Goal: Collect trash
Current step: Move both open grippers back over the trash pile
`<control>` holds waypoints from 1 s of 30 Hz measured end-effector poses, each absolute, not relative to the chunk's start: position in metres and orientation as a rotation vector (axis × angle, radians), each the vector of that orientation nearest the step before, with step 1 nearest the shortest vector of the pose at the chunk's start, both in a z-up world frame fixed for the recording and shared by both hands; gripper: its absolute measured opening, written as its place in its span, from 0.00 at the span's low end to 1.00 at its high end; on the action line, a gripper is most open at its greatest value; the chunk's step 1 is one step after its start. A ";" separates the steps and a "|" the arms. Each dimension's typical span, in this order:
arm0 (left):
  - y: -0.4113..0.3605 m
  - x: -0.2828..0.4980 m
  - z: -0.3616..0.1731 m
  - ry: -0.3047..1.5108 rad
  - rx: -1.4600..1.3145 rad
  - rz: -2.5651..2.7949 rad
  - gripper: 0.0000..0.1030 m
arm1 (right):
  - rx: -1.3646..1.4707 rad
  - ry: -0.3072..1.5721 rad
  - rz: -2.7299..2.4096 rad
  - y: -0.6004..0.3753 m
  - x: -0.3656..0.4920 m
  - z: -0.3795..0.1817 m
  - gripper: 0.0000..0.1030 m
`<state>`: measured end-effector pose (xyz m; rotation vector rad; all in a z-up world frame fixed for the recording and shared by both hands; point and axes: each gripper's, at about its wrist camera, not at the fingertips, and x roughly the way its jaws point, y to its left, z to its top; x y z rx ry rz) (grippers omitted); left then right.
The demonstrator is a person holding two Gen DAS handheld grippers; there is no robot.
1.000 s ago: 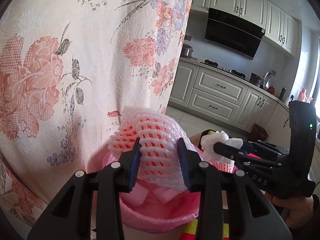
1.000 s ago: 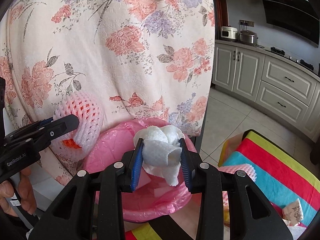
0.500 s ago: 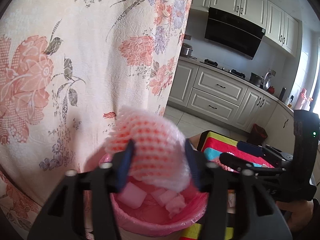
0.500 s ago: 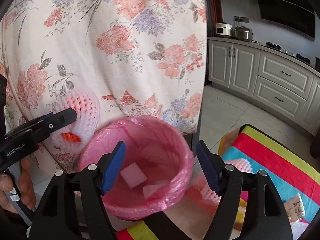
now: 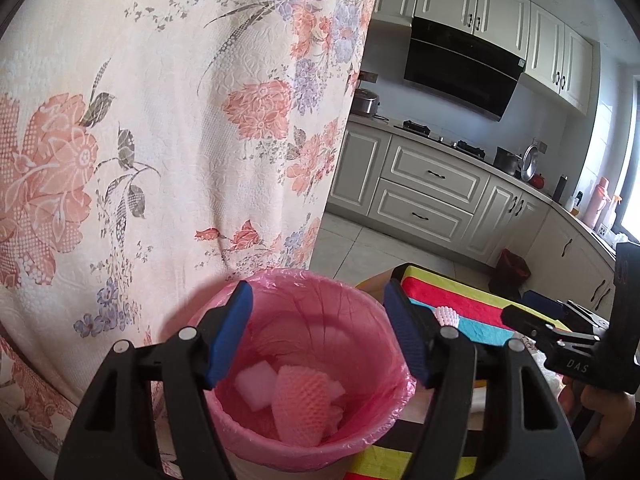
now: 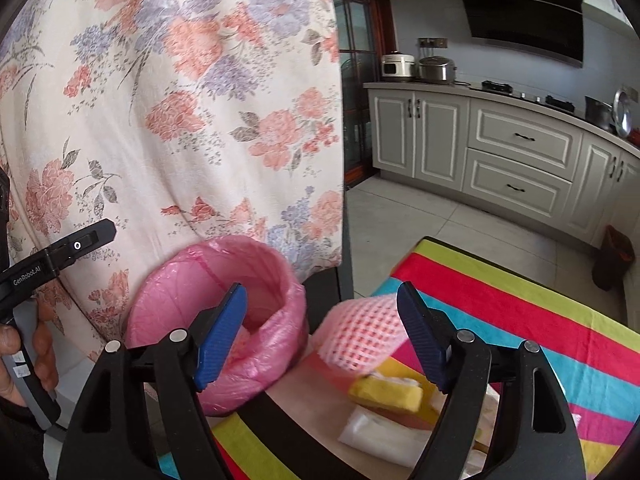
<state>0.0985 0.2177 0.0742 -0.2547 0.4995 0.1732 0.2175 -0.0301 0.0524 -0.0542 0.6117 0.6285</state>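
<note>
Both sets of jaws are spreading wider with nothing between the pads. Left gripper [image 5: 318,330] hangs over the pink-lined bin [image 5: 384,416] at lower centre, where a foam net [image 5: 302,404] and white scraps already lie. Right gripper [image 6: 322,334] sits lower centre in its view, bin to its left, framing another foam net sleeve [image 6: 360,334] on the striped table [image 6: 520,312]. Best to centre that sleeve, then squeeze gently: it looks soft and springy. A yellow piece [image 6: 386,392] and white wrapper [image 6: 380,436] wait just below.
</note>
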 end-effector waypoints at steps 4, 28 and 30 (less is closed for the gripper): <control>0.207 0.095 0.077 0.496 -0.247 0.155 0.64 | -0.048 0.604 0.585 -0.056 0.213 0.055 0.72; 0.083 0.104 0.055 0.566 -0.190 -0.028 0.64 | 0.045 0.617 0.294 -0.231 0.177 0.038 0.77; 0.070 0.106 0.051 0.574 -0.178 -0.044 0.64 | 0.052 0.622 0.273 -0.244 0.174 0.035 0.77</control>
